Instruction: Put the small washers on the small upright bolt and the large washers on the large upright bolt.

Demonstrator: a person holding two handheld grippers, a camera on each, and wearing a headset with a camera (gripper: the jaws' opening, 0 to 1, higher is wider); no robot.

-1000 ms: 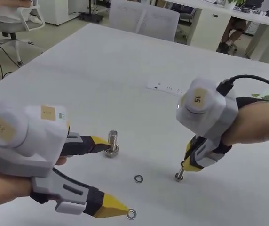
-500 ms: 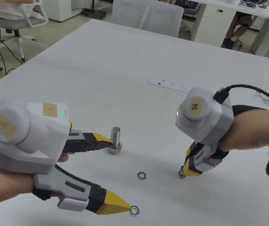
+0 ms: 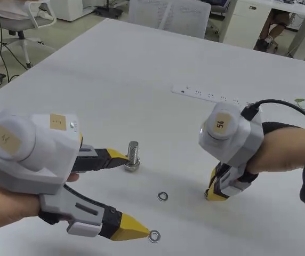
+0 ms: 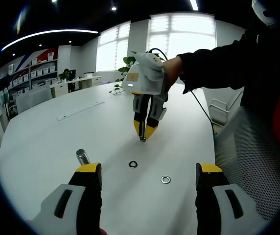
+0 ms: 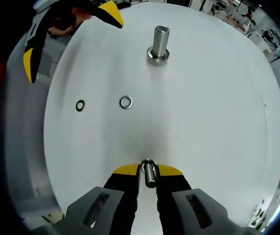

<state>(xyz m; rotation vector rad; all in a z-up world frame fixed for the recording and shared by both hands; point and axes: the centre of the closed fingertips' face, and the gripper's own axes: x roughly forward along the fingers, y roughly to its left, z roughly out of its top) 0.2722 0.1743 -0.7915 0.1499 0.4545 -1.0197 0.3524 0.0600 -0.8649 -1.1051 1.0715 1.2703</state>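
On white bench (image 3: 142,69), right gripper (image 5: 148,169) jaws clamped small upright steel bolt (image 5: 150,175); left gripper (image 4: 149,170) jaws stood wide apart beside large steel bolt (image 4: 82,156).

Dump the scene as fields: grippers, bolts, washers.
left gripper: open wide, holding nothing
right gripper: shut on small bolt, tips down at table
large bolt: upright on table, beside one left jaw
middle washer: flat, loose, roughly between the bolts
near washer: flat, loose, at the other left jaw's tip
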